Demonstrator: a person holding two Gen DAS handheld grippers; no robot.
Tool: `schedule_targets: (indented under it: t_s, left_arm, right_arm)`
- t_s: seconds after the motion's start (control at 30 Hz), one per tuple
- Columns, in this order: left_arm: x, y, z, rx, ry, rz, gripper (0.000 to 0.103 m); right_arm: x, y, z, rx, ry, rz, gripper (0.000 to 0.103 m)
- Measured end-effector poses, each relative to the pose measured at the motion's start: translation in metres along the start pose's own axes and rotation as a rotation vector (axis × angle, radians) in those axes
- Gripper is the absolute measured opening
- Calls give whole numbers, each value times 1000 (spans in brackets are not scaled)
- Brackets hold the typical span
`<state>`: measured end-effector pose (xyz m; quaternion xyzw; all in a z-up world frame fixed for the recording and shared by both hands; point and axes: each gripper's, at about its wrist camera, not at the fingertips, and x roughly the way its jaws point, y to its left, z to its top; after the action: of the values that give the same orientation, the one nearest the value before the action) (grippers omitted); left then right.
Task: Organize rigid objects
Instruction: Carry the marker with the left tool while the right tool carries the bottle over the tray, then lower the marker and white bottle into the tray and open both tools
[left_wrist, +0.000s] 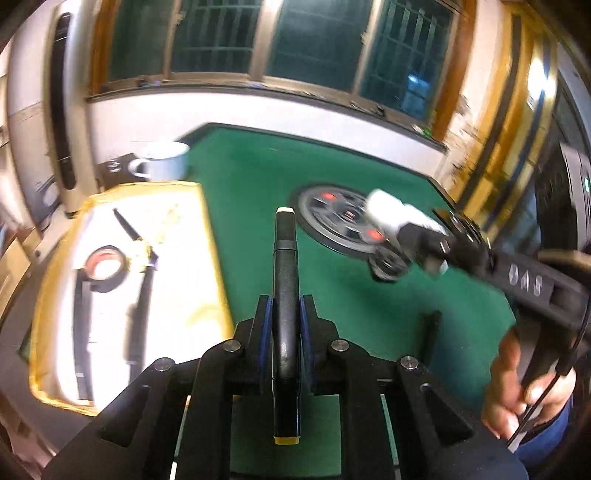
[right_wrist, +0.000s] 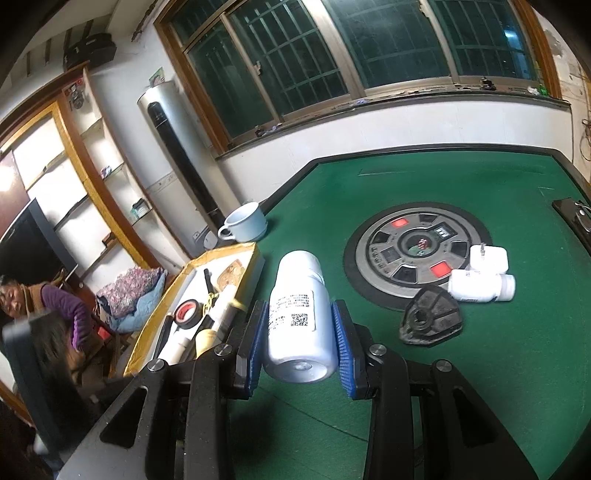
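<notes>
In the left wrist view my left gripper (left_wrist: 286, 310) is shut on a black marker pen (left_wrist: 285, 258) that points forward, above the green table (left_wrist: 332, 295); its yellow end cap is toward the camera. To its left lies a yellow-edged box (left_wrist: 207, 258) with a tape roll (left_wrist: 105, 267) and scissors inside. My right gripper (right_wrist: 299, 332) is shut on a white bottle (right_wrist: 297, 306) with a printed label, held over the table beside the box (right_wrist: 255, 258). That gripper (left_wrist: 402, 225) and its bottle (left_wrist: 382, 208) also show, blurred, at the right of the left wrist view.
On the table lie a small white bottle (right_wrist: 480, 286), a white plug adapter (right_wrist: 487, 258) and a black triangular part (right_wrist: 430, 319) by a round console (right_wrist: 369, 254). A white mug (right_wrist: 243, 223) stands behind the box. A person (right_wrist: 37, 302) sits at far left.
</notes>
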<state>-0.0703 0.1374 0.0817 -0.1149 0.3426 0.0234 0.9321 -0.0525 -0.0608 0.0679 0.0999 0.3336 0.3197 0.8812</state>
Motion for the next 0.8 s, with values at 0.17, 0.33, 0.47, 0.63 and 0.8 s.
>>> schedule_targets:
  t_s: [0.17, 0.33, 0.47, 0.63, 0.8]
  left_arm:
    - [-12, 46, 2, -80, -43, 85, 13]
    - [-7, 80, -4, -153, -46, 146, 13]
    - [-2, 101, -13, -182, -48, 209, 13]
    - [5, 114, -17, -186, -58, 275, 13]
    - [9, 124, -19, -184, -74, 317, 13]
  right_arm:
    - [13, 26, -7, -51, 38, 19, 31]
    - [35, 64, -16, -119, 77, 54, 31]
    - [65, 95, -23, -160, 121, 69, 31]
    - [104, 123, -28, -205, 156, 44, 31]
    - [129, 132, -24, -219, 157, 13, 31]
